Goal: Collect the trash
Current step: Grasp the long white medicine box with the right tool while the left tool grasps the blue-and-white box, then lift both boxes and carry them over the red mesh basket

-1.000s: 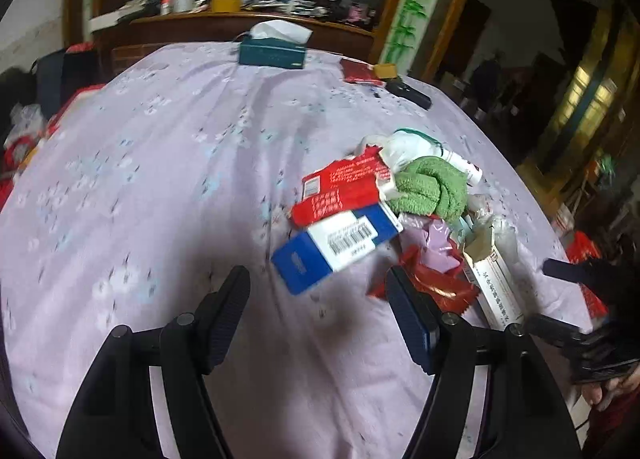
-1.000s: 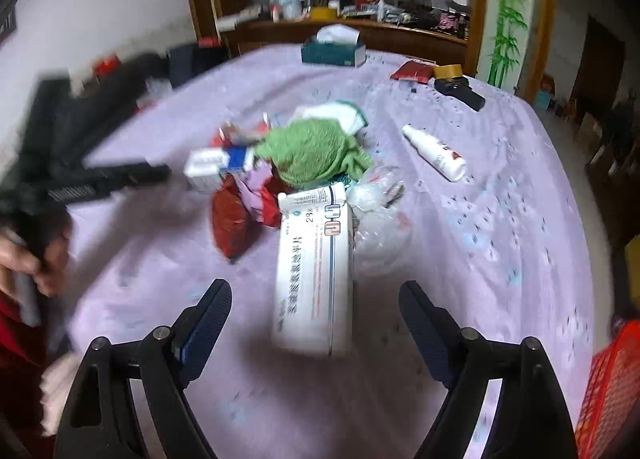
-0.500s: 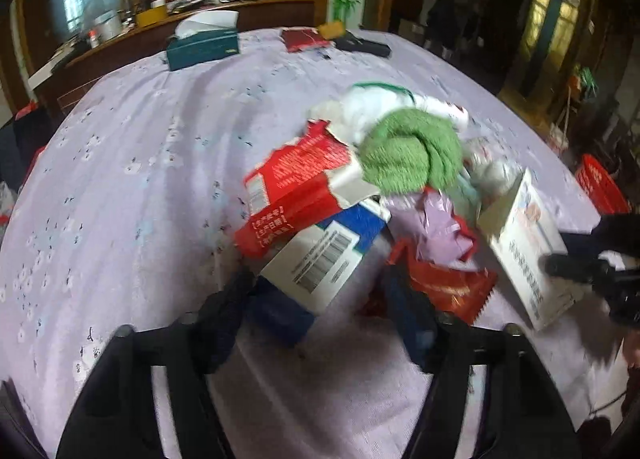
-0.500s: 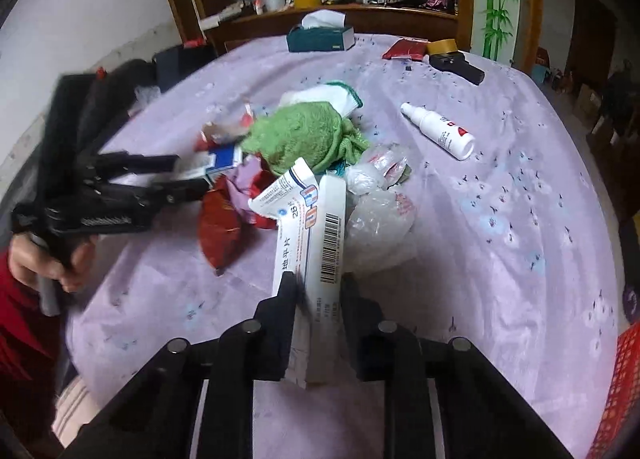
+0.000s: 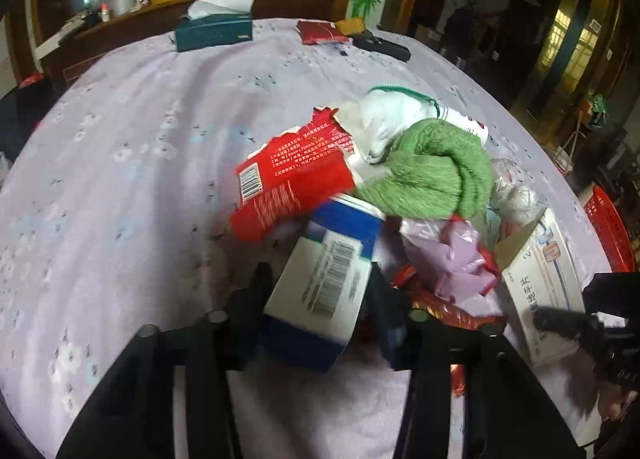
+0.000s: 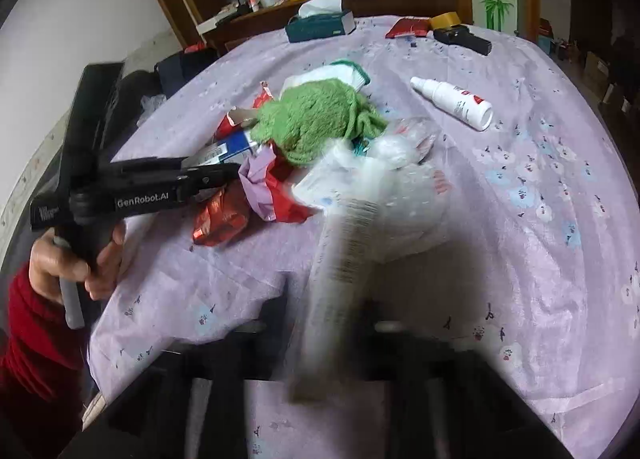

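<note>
A pile of trash lies on the purple flowered tablecloth [image 5: 140,179]. My left gripper [image 5: 320,299] is shut on a blue and white carton [image 5: 324,287], which touches a torn red carton [image 5: 292,187]. Beside them lie a green cloth [image 5: 436,175], a purple wrapper [image 5: 452,259] and red foil [image 5: 448,311]. My right gripper [image 6: 328,311] is shut on a long white medicine box [image 6: 340,271], blurred by motion and tilted upward. The same box [image 5: 548,283] shows at the right of the left wrist view. The left gripper [image 6: 224,173] also shows in the right wrist view.
A white spray bottle [image 6: 452,101] lies right of the pile. A teal tissue box [image 5: 214,31], a red packet [image 5: 322,33] and a black device [image 5: 384,47] sit at the far edge. A red basket [image 5: 610,231] stands beyond the table's right edge. Crumpled clear plastic [image 6: 404,179] lies by the box.
Both grippers moved in on the pile and shut: the left on the blue and white carton, the right on the white medicine box, which now tilts up and blurs.
</note>
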`<state>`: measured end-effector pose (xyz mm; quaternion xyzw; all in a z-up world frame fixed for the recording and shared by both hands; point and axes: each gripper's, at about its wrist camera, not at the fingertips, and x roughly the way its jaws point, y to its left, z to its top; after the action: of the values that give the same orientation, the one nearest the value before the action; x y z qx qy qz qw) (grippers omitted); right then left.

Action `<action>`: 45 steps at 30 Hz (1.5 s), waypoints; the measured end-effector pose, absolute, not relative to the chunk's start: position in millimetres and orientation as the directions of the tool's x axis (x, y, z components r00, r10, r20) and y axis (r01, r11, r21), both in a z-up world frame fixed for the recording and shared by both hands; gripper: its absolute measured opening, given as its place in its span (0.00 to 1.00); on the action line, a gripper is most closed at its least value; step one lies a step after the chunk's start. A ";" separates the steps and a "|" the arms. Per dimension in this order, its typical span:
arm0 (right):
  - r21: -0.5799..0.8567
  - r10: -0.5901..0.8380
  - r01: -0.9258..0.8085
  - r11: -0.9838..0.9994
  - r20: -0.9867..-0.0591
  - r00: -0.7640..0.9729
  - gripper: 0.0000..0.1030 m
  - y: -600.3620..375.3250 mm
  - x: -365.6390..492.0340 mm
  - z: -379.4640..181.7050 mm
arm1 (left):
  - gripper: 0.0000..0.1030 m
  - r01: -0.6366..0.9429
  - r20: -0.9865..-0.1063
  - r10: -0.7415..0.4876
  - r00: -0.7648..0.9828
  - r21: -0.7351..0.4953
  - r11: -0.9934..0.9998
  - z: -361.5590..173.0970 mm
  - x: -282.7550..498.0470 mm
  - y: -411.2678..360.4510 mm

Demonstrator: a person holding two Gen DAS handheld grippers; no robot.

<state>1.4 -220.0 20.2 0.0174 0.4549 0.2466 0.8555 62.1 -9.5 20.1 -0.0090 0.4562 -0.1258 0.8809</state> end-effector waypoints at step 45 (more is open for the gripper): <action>0.337 0.379 -0.211 0.918 -0.578 0.723 0.14 -334.2 -107.1 64.8 | 0.32 0.359 -0.623 -0.426 0.656 -0.239 0.902 73.4 -75.6 -124.1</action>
<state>-107.1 -334.2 64.8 0.1246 0.3362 0.1603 0.9196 -75.6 -124.1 73.4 -0.0473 0.3540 -0.2158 0.9088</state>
